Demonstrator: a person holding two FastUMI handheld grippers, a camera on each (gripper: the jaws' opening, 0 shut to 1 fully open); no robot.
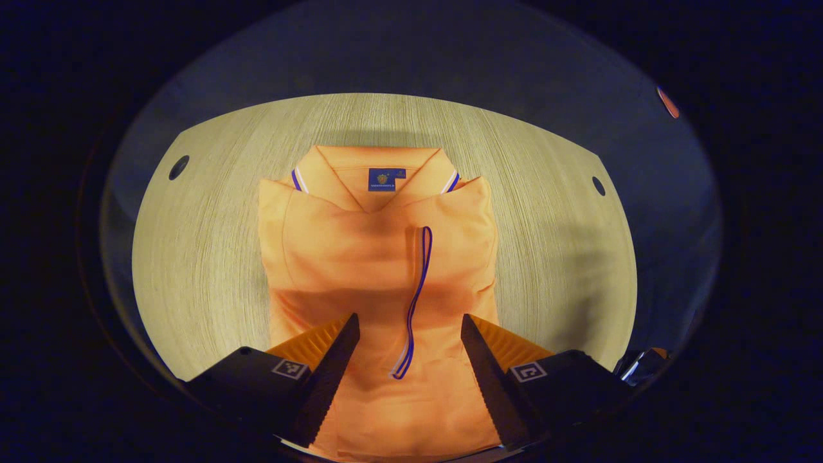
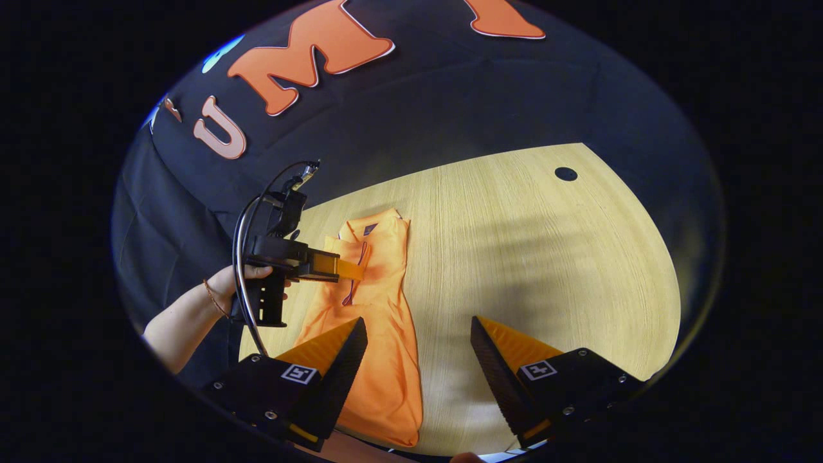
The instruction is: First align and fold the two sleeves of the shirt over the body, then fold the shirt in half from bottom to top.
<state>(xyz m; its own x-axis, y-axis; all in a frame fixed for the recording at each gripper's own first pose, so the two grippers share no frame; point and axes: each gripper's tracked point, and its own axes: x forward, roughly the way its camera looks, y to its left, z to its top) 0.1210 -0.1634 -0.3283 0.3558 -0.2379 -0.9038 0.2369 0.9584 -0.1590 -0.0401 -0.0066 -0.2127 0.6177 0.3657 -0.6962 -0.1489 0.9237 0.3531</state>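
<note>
An orange polo shirt [image 1: 379,257] lies flat on the pale wooden table [image 1: 199,257], collar at the far end, both sleeves folded in over the body; a blue-and-white sleeve trim [image 1: 415,302] runs down its middle. My left gripper [image 1: 410,328] hangs open above the shirt's lower half, nothing between its fingers. In the right gripper view the shirt [image 2: 379,321] lies as a narrow strip; the left gripper [image 2: 350,269], held by a hand [image 2: 225,283], hovers over it. My right gripper [image 2: 418,331] is open over the table beside the shirt's hem.
The table [image 2: 546,257] stretches wide to the shirt's right, with a round cable hole [image 2: 566,173] near its far corner. Two more holes [image 1: 179,167] [image 1: 598,186] mark the far corners in the left gripper view. Black cloth walls the booth behind.
</note>
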